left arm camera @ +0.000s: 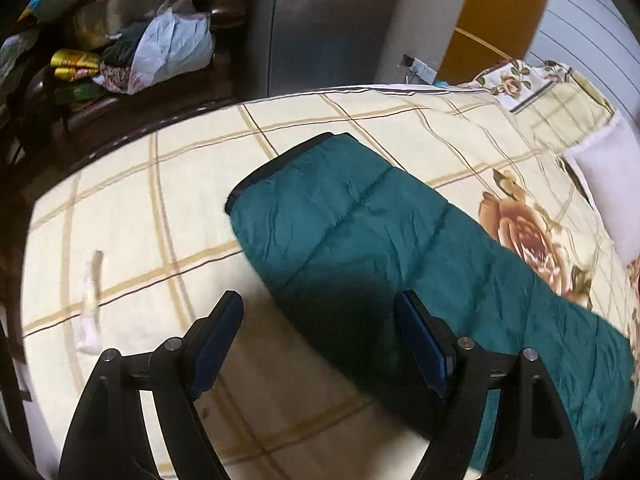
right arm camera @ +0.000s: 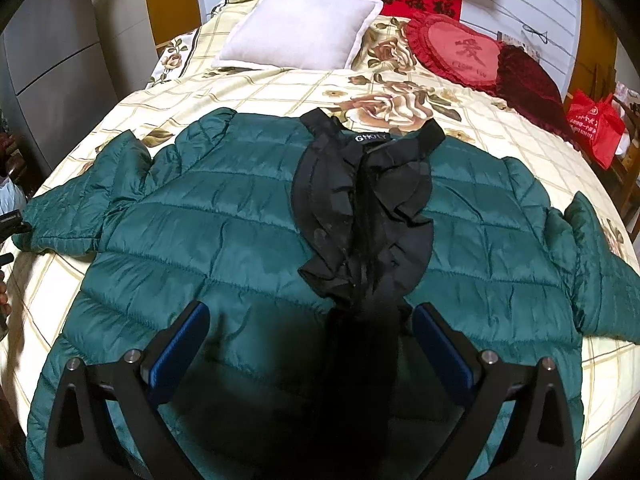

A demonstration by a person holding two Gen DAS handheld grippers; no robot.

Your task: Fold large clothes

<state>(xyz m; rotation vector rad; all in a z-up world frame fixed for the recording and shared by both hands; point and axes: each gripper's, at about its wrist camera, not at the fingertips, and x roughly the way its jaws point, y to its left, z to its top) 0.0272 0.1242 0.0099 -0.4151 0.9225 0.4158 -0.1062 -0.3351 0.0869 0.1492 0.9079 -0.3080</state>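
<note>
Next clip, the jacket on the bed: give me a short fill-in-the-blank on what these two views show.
1. The quilted jacket spread on the bed is ____ in colour.
2. Its ruffled collar is ____.
3. Both the left gripper and right gripper are ____.
4. The heart-shaped cushion is ____.

Missing words: green; black; open; red

a bed (right arm camera: 280, 88) with floral checked cover, white slatted wall (right arm camera: 500, 4), grey wardrobe (right arm camera: 52, 80).

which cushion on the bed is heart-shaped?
The red cushion, embroidered with a character; the white pillow beside it is square and plain.
</note>
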